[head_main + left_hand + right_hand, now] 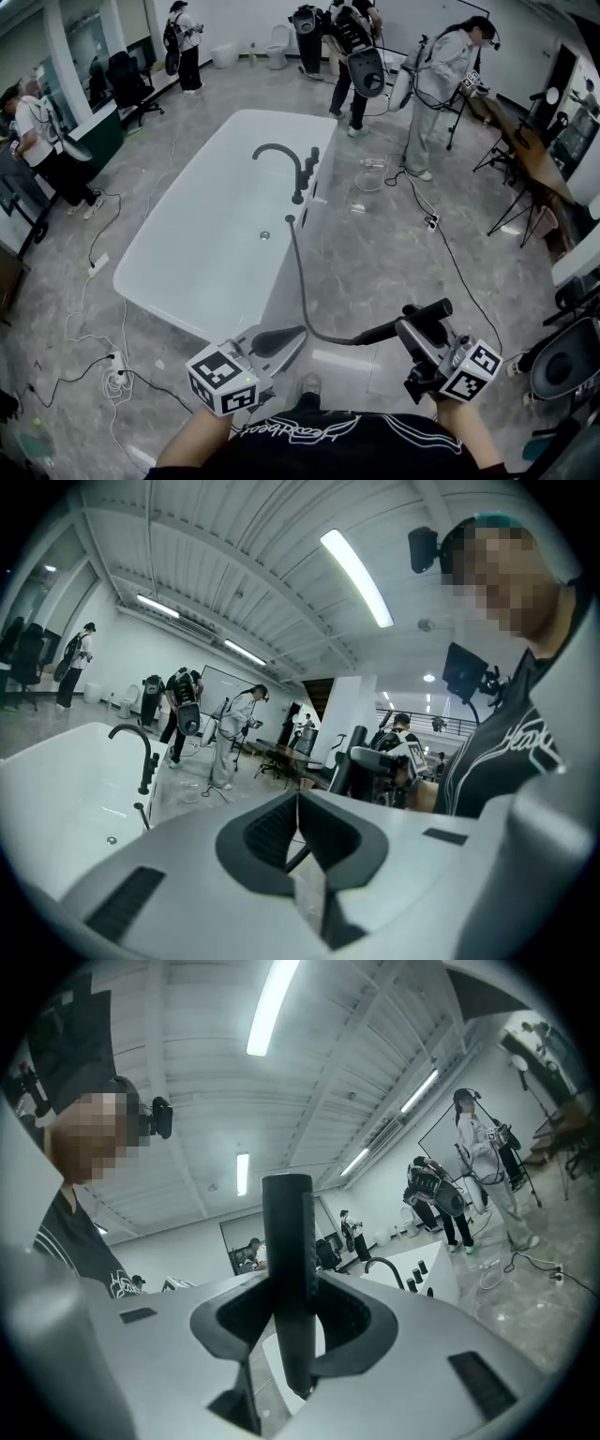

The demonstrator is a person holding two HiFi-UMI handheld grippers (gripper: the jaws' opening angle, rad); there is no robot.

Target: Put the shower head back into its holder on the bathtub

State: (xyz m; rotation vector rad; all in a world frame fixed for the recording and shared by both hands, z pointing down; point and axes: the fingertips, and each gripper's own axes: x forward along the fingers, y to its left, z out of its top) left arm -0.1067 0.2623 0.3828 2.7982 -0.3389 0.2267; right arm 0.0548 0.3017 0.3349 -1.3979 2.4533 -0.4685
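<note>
A white bathtub (pixel 178 253) fills the middle of the head view, with a black arched faucet (pixel 281 161) and knobs on its right rim. From that rim a black hose (pixel 302 291) runs down to the black shower head (pixel 427 314). My right gripper (pixel 412 328) is shut on its handle, right of the tub's near corner. In the right gripper view the handle (pixel 288 1269) stands upright between the jaws of my right gripper (pixel 291 1312). My left gripper (pixel 286 336) is shut and holds nothing, just over the tub's near corner. The left gripper view shows my left gripper (pixel 298 803) with its jaws together.
Cables (pixel 94 309) and a power strip (pixel 114 366) lie on the floor left of the tub. More cable (pixel 450 253) trails on the right. Several people (pixel 431 84) stand beyond the tub. A long table (pixel 525 141) and tripods stand at the right.
</note>
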